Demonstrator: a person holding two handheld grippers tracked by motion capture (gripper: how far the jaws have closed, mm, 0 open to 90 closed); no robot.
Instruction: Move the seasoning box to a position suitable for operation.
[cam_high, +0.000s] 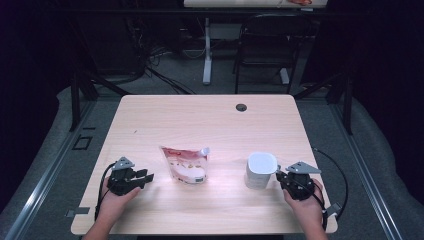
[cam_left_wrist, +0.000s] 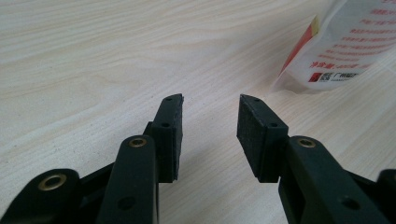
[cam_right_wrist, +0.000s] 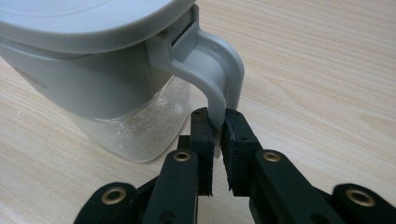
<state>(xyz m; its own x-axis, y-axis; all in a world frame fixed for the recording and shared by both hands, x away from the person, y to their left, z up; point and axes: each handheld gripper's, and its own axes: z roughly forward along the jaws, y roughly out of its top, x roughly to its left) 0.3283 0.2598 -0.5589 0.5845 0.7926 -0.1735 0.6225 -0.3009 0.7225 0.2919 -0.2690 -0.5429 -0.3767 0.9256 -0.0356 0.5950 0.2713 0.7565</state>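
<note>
The white lidded plastic jug (cam_high: 261, 170) stands upright on the light wooden tabletop (cam_high: 210, 120), its grey handle (cam_right_wrist: 219, 79) pointing toward the right gripper (cam_right_wrist: 217, 122), whose jaws are clamped on that handle. The left gripper (cam_left_wrist: 210, 105) rests with jaws parted and empty near the white-and-red spouted pouch (cam_high: 186, 164), which lies flat, its spout pointing away to the right.

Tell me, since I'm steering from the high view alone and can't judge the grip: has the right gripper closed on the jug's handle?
Observer: Yes, the right gripper is shut on the lower end of the handle of the white jug.
Operator: Is the jug solid white?
Observer: No, its lower body is clear and frosted under a grey shell.
Operator: And the left one?
Observer: The left gripper is open and holds nothing; the corner of the pouch lies just beyond its jaws.
</note>
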